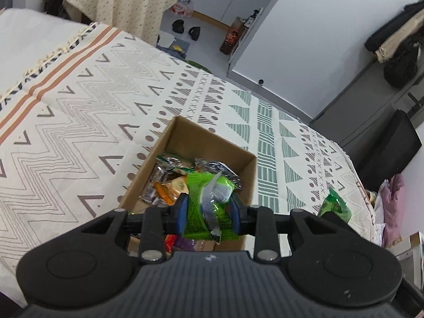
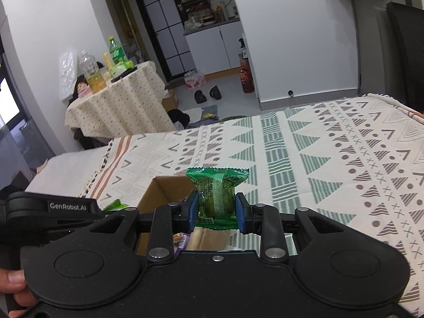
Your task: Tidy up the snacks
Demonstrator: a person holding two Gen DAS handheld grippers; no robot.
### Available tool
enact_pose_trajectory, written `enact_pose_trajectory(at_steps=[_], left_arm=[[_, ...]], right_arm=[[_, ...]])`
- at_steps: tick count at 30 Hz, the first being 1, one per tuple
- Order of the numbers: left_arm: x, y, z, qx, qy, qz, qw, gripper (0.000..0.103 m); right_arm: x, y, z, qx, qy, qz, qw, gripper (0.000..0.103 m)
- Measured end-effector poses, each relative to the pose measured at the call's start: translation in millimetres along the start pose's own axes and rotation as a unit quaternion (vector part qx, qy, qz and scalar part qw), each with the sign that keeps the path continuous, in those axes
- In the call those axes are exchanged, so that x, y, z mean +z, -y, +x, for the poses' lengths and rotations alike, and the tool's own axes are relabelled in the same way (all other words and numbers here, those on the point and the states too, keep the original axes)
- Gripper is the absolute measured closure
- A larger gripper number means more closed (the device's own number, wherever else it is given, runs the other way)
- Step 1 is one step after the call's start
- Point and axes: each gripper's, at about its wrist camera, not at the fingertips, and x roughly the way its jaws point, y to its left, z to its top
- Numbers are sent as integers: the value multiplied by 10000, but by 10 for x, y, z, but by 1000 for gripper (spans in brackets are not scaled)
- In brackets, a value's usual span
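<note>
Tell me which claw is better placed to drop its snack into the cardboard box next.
Probably left: the left claw holds its lime-green packet directly over the cardboard box; the right claw sits beside the rim.

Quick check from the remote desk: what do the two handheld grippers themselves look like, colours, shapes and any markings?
Both are matte black plastic. The left gripper and the right gripper each have blue rubber finger pads on black linkage bars with silver pivot screws, two rounded lobes bearing circular discs, and a ribbed centre plate. Seen from the right wrist, the left unit's side reads "GenRobot.AI" in white. No cables or sleeves show.
</note>
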Motion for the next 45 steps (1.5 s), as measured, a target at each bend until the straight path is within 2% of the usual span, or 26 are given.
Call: enact_pose_trajectory(at_steps=[5,10,18,23,24,27,32,35,37,45], left_arm=[[69,-198,65,87,-97,-218,9997,62],[113,-330,46,150,-79,-320,9993,44],[135,-439,62,153,-136,-356,9992,33],[155,-440,73,108,-172,-332,9992,33],[158,-435,71,94,-178,-320,9993,33],[162,-417,54,84,-189,-286,9994,32],[154,-402,0,131,-168,-272,9994,29],[141,-376,-47,166,-169,-249,9994,27],[126,-346,-83,180,-164,-199,9995,25],[-18,-184,-288,309,-125,63,9994,17]], right_arm=[[-31,-172,111,58,-148,-117,9998,74],[-39,-281,214,101,-300,-165,9994,74],[-78,-410,332,146,-502,-126,9986,74],[-94,-450,374,241,-664,-31,9975,71],[-91,-448,379,228,-685,5,9974,69],[-69,-399,334,146,-611,175,9979,51],[-16,-317,258,57,-519,290,9982,50],[-17,-283,196,53,-486,315,9983,46],[-22,-269,158,65,-465,316,9984,38],[-41,-186,-90,216,-401,353,9983,19]])
